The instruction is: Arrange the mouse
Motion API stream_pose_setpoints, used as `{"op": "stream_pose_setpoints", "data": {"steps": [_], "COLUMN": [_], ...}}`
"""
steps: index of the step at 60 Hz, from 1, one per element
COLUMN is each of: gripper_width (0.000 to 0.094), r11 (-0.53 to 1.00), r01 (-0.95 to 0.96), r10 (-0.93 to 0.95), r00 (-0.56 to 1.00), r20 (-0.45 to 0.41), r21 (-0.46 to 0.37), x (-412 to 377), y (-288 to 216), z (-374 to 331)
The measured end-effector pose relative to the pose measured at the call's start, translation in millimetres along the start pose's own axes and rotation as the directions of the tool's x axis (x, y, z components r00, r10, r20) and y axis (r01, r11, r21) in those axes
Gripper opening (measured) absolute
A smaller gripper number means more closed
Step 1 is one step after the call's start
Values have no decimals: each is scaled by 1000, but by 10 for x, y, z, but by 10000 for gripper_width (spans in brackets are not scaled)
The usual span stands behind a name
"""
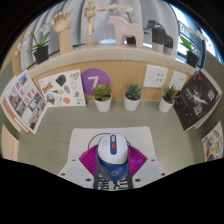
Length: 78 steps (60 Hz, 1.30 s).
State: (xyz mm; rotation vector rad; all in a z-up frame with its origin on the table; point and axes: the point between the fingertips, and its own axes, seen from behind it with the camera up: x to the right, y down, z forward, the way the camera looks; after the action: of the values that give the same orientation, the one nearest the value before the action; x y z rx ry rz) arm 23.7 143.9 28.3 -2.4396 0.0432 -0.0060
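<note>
A white and blue mouse [112,150] with a red scroll wheel sits between my fingers, its nose pointing away from me. My gripper [112,156] is shut on it: the magenta pads [89,158] press against its left and right sides. The mouse's rear end is hidden low between the fingers. Below it lies the grey-green table [60,140]; I cannot tell whether the mouse rests on the table or is held just above it.
Beyond the fingers, three small potted plants [132,96] stand along a wooden shelf wall with a purple disc marked 7 [95,80]. Leaflets [25,100] lean at the left and right. Figurines [125,25] stand on top of the shelf.
</note>
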Motion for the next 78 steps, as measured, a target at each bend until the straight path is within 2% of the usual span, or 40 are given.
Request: {"op": "stream_pose_setpoints", "data": {"steps": [8, 10, 23, 30, 34, 45, 58, 68, 78], "gripper_width": [388, 397, 547, 771, 843, 843, 844, 844, 842], "r11": [997, 999, 999, 997, 994, 998, 981, 960, 955], "r01": [-4, -13, -21, 31, 59, 61, 44, 26, 25], "r10": [4, 14, 23, -26, -54, -61, -39, -10, -5], "r00": [1000, 1000, 998, 997, 997, 998, 999, 998, 998], "r20": [12, 18, 59, 79, 51, 23, -32, -59, -68], "r21": [-72, -39, -41, -72, -94, -1, 186, 278, 294], "x": [39, 37, 11, -95, -70, -107, -74, -106, -196], "y": [359, 309, 350, 391, 406, 99, -207, -79, 232], "z": [205, 214, 231, 209, 133, -521, -1739, -2446, -2884]}}
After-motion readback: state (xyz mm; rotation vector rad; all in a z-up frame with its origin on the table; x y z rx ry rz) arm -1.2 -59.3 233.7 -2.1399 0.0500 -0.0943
